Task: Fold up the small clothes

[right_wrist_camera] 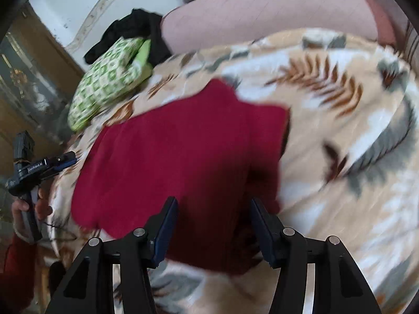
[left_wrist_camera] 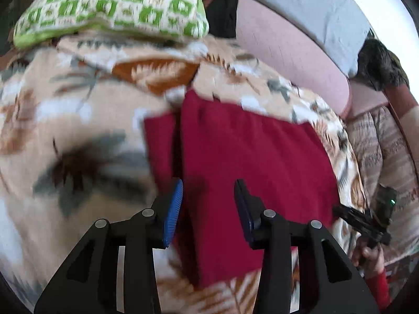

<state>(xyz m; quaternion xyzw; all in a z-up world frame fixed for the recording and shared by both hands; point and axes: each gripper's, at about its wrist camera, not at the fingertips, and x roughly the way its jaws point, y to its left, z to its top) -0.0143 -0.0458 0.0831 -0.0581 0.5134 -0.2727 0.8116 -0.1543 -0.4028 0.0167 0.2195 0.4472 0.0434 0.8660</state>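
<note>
A dark red garment [left_wrist_camera: 251, 157] lies flat on the leaf-patterned blanket [left_wrist_camera: 65, 130] covering the bed. The left gripper [left_wrist_camera: 208, 204] and the right gripper [right_wrist_camera: 213, 225] each hover above the garment's near edge, jaws spread, nothing pinched. A green-patterned cushion [right_wrist_camera: 104, 78] rests beyond.

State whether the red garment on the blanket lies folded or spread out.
Folded: the red garment shows one layer overlapping another along a lengthwise edge, lying flat on the blanket.
</note>
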